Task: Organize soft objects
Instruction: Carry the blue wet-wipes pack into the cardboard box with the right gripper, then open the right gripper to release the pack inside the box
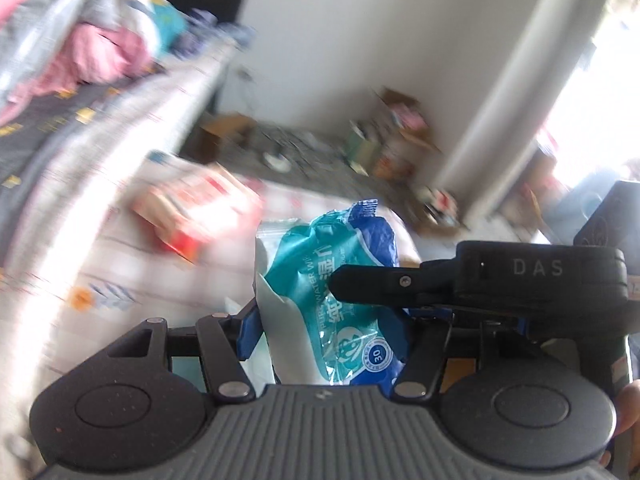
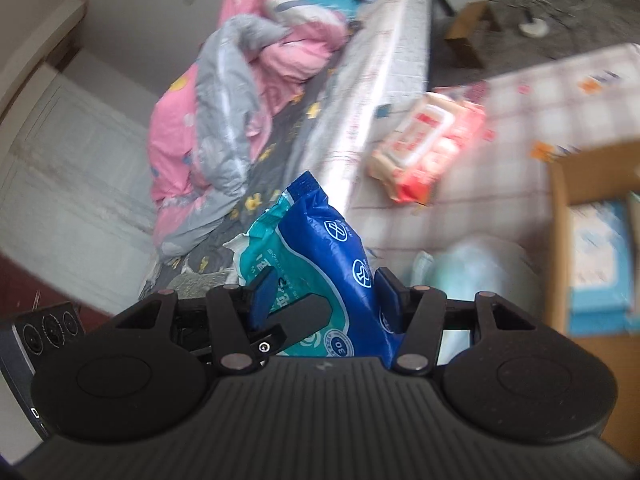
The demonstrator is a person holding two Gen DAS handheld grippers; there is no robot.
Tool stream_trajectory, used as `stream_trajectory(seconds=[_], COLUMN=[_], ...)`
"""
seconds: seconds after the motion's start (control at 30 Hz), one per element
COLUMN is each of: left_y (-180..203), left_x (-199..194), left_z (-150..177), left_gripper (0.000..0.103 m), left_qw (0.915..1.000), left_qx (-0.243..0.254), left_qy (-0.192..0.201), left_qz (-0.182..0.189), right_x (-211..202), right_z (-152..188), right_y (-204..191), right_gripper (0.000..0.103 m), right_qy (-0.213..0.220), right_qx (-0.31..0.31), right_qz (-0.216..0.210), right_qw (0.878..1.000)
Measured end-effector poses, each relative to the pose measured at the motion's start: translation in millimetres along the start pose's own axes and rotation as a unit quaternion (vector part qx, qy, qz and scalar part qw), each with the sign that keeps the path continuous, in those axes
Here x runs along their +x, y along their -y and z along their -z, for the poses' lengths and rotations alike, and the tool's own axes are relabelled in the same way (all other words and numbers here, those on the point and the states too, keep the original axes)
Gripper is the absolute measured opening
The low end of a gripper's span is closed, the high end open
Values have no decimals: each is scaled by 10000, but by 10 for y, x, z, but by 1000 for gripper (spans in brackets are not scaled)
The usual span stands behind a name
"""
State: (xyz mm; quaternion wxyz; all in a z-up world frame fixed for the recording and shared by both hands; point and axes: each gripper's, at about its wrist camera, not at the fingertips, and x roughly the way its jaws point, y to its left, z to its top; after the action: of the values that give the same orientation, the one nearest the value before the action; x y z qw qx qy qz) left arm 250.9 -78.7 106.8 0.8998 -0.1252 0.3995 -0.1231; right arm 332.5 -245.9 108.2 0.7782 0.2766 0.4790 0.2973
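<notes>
Wipes pack (image 2: pixel 320 264), teal and blue, hangs above the checked cloth (image 2: pixel 500 184), clamped by both your grippers: left gripper (image 1: pixel 320 320) and right gripper (image 2: pixel 324 296) each pinch it. Its print reads "PURE WATER" and "30". Your right tool's finger (image 1: pixel 384 284) crossing the pack is marked "DAS". A red pack (image 2: pixel 428 144) lies beyond on the cloth.
</notes>
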Motion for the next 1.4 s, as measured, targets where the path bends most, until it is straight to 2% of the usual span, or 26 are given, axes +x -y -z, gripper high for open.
stream_trajectory(seconds=[0.17, 0.3, 0.4, 0.53, 0.63, 0.7, 0.8, 0.97, 1.1, 1.23, 1.33, 1.4], left_y=[517, 792, 946, 1009, 970, 939, 849, 596, 307, -47, -313, -487], left_x=[384, 679, 882, 1102, 1025, 900, 688, 256, -39, -246, -348, -424], left_z=[325, 533, 672, 748, 754, 727, 644, 627, 794, 1012, 1154, 1232], left_gripper=[62, 62, 60, 68, 68, 69, 72, 75, 77, 77, 77, 77], left_qw=[9978, 9943, 9910, 9833, 9849, 9860, 9879, 9916, 9937, 9963, 9977, 9982], left_qx=[187, 346, 462, 826, 895, 964, 1058, 1143, 1083, 832, 585, 423], left_qy=[-569, -938, -1214, -1609, -1468, -1335, -1091, -562, -256, -187, -198, -163], left_qz=[277, 371, 323, 222, 219, 256, 297, 234, 115, -62, -274, -395], right_x=[-494, -777, -865, -785, -606, -501, -412, -408, -268, -93, 20, 114], right_z=[388, 645, 795, 912, 973, 1031, 1088, 1058, 995, 912, 826, 790], right_y=[678, 1182, 1528, 2016, 2420, 2639, 2771, 2651, 2600, 2451, 2366, 2312], right_gripper=[53, 53, 54, 54, 54, 54, 54, 54, 51, 38, 36, 37], right_qy=[116, 156, 158, 69, -75, -146, -219, -219, -300, -405, -453, -508], right_qx=[623, 1055, 1394, 1931, 2401, 2651, 2799, 2375, 2138, 1452, 1247, 1208], right_qz=[345, 499, 499, 367, 369, 559, 634, 713, 836, 1031, 954, 1054], right_qw=[9974, 9930, 9889, 9805, 9700, 9625, 9577, 9685, 9728, 9832, 9866, 9857])
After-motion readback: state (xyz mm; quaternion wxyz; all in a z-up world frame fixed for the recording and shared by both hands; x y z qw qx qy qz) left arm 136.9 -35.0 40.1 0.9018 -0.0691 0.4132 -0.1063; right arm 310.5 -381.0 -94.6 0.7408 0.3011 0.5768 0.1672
